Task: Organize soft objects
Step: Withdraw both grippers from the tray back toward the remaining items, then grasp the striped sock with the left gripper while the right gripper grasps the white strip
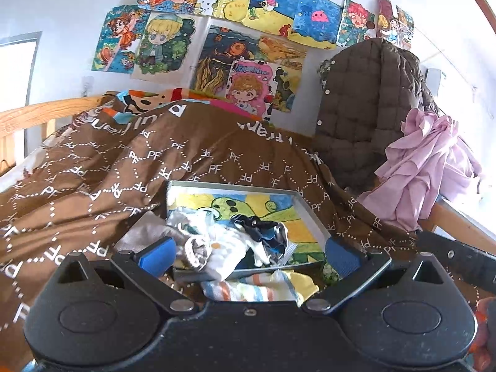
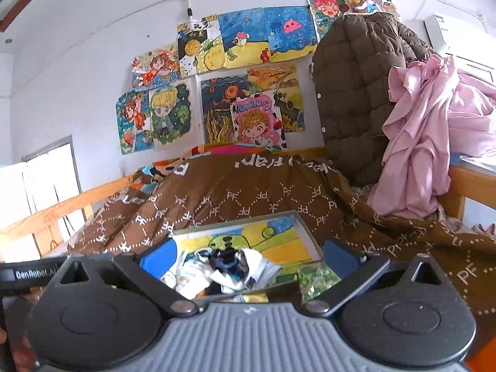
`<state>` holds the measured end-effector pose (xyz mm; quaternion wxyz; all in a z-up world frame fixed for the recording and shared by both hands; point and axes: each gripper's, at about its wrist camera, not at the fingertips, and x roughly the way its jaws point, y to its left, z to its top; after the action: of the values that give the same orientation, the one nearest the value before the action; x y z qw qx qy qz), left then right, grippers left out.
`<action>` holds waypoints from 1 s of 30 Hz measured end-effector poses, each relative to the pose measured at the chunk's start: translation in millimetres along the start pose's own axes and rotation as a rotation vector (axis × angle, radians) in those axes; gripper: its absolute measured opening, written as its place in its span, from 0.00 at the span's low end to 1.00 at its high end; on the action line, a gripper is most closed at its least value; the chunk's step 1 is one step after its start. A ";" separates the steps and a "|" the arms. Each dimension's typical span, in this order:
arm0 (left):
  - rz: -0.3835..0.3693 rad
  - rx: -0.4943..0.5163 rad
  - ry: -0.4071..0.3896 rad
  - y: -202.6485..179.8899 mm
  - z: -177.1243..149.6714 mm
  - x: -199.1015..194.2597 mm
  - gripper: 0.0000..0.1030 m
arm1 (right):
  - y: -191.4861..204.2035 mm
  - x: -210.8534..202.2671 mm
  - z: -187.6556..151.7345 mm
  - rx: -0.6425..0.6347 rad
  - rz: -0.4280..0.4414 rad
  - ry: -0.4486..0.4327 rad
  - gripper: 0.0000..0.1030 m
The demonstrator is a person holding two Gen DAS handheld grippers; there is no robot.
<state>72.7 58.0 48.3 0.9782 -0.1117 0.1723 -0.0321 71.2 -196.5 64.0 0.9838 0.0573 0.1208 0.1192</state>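
Observation:
A shallow grey box (image 1: 305, 209) (image 2: 305, 232) with a painted yellow and green bottom lies on the brown patterned quilt (image 1: 108, 170) (image 2: 248, 192). A heap of small white, grey and dark blue garments (image 1: 235, 241) (image 2: 223, 266) rests in its near part. A striped cloth (image 1: 248, 288) lies just in front of the box. My left gripper (image 1: 248, 255) hangs open above the near edge of the heap, nothing between its blue pads. My right gripper (image 2: 248, 257) is likewise open over the same heap, holding nothing.
A brown quilted jacket (image 1: 365, 108) (image 2: 356, 93) and a pink cloth (image 1: 427, 170) (image 2: 427, 142) hang at the right. A wooden bed rail (image 1: 31, 117) (image 2: 55, 210) runs along the left. Drawings cover the wall (image 1: 217, 31) behind. A small green patterned packet (image 2: 319, 279) lies by the box.

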 end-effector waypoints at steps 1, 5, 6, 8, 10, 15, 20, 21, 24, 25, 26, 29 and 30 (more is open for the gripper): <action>0.007 0.005 -0.001 -1.4 -2.0 -3.8 0.99 | 0.6 -3.0 -1.9 -0.003 -0.004 0.006 1.00; 0.029 0.032 0.004 -7.9 -8.5 -18.8 0.99 | 3.6 -16.6 -10.6 -0.004 -0.026 0.031 1.00; 0.030 0.036 0.005 -9.1 -10.3 -21.9 0.99 | 3.6 -19.1 -12.3 -0.001 -0.033 0.043 1.00; 0.030 0.052 0.011 -12.1 -13.3 -26.9 0.99 | 3.9 -23.4 -16.1 -0.002 -0.049 0.072 1.00; 0.024 0.077 0.020 -15.6 -15.4 -29.8 0.99 | 3.3 -26.0 -19.8 -0.002 -0.073 0.096 1.00; 0.022 0.125 0.076 -23.0 -23.6 -29.2 0.99 | -3.0 -31.8 -28.1 0.027 -0.123 0.146 1.00; 0.042 0.174 0.183 -25.9 -33.0 -16.3 0.99 | -5.8 -27.1 -38.3 0.014 -0.178 0.222 1.00; 0.036 0.175 0.218 -25.7 -34.0 -12.2 0.99 | -5.8 -25.5 -39.7 0.006 -0.196 0.234 1.00; 0.024 0.163 0.322 -23.4 -40.7 0.5 0.99 | -6.8 -21.5 -44.2 0.000 -0.228 0.277 1.00; 0.034 0.167 0.344 -23.3 -43.0 3.8 0.99 | -8.8 -20.7 -46.1 0.003 -0.237 0.290 1.00; 0.046 0.173 0.361 -22.9 -44.9 6.1 0.99 | -9.9 -19.6 -47.3 0.005 -0.246 0.304 1.00; 0.061 0.186 0.378 -22.4 -47.3 9.3 0.99 | -11.4 -14.7 -50.9 0.004 -0.255 0.345 1.00; 0.065 0.187 0.380 -22.6 -47.1 9.9 0.99 | -10.3 -13.8 -52.0 -0.003 -0.252 0.352 1.00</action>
<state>65.2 25.2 7.1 0.9346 -0.0068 0.3536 -0.0369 47.5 -205.5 15.5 0.9547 0.0186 0.2969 0.0036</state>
